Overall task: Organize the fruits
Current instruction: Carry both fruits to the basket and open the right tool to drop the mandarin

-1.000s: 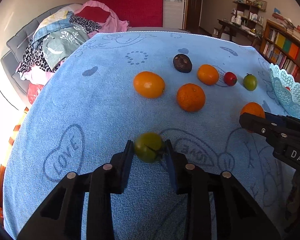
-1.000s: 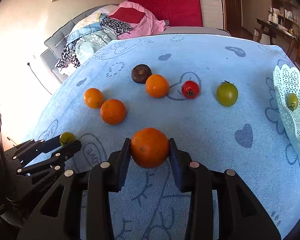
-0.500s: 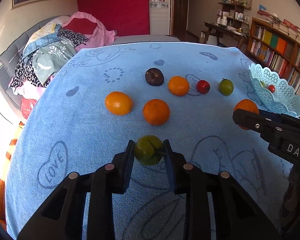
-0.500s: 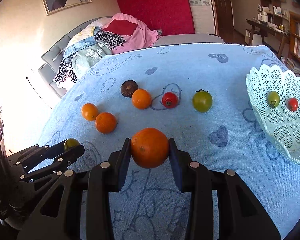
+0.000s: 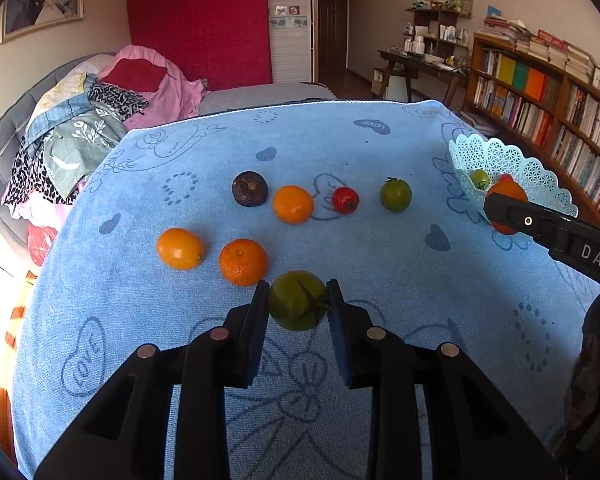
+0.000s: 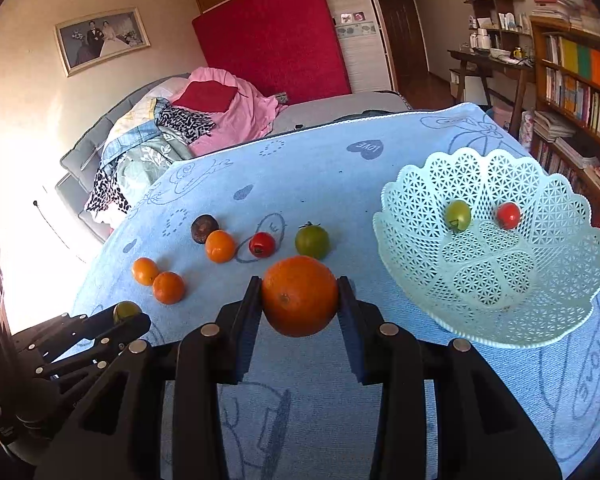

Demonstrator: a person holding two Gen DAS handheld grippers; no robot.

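My left gripper [image 5: 298,300] is shut on a green tomato [image 5: 296,300], held above the blue towel [image 5: 340,152]. My right gripper [image 6: 299,296] is shut on an orange [image 6: 299,295], held above the towel just left of the white lattice basket [image 6: 500,300]. The basket holds a green tomato [image 6: 457,215] and a red tomato [image 6: 508,215]. On the towel lie three oranges [image 5: 243,261], a dark brown fruit [image 5: 250,188], a red tomato [image 5: 345,199] and a green tomato [image 5: 396,195]. The right gripper also shows in the left wrist view [image 5: 508,208], by the basket [image 5: 540,176].
A sofa piled with clothes [image 6: 172,128] stands beyond the towel's far left edge. A bookshelf [image 5: 548,92] and a desk [image 5: 420,64] stand at the right. The towel's edge drops off on the left [image 5: 24,300].
Both grippers have risen and moved right toward the basket, each still holding its fruit. The basket is now closer and larger in the right wrist view.
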